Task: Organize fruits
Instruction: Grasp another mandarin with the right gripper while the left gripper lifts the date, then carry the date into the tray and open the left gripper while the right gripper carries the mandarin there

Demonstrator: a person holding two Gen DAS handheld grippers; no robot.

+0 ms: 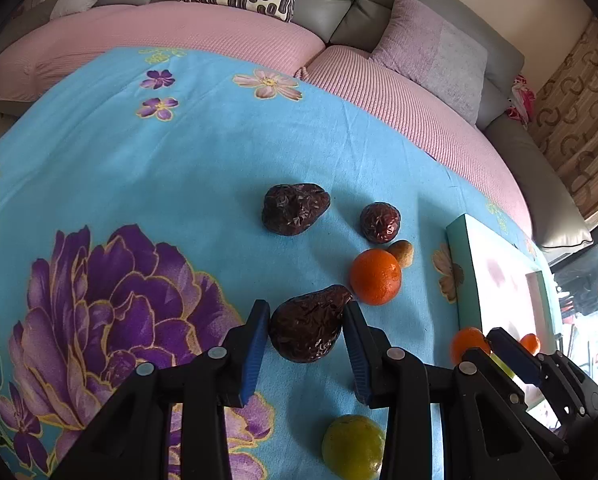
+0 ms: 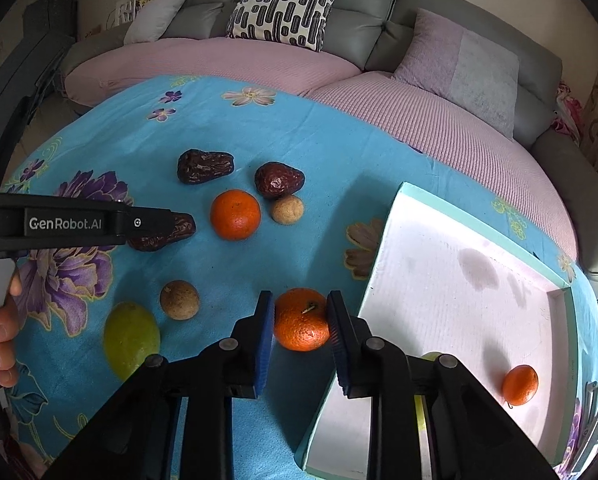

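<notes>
My right gripper (image 2: 301, 328) pinches a tangerine (image 2: 301, 322) on the cloth; the box (image 2: 383, 248) lies just beside it to the right. My left gripper (image 1: 305, 328) clamps a wrinkled date (image 1: 305, 328) farther left.

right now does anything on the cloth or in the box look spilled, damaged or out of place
Nothing stands out. The white box shows faint grey stains on its floor but no spill. One orange sits inside it; the other fruits lie whole on the blue cloth.
</notes>
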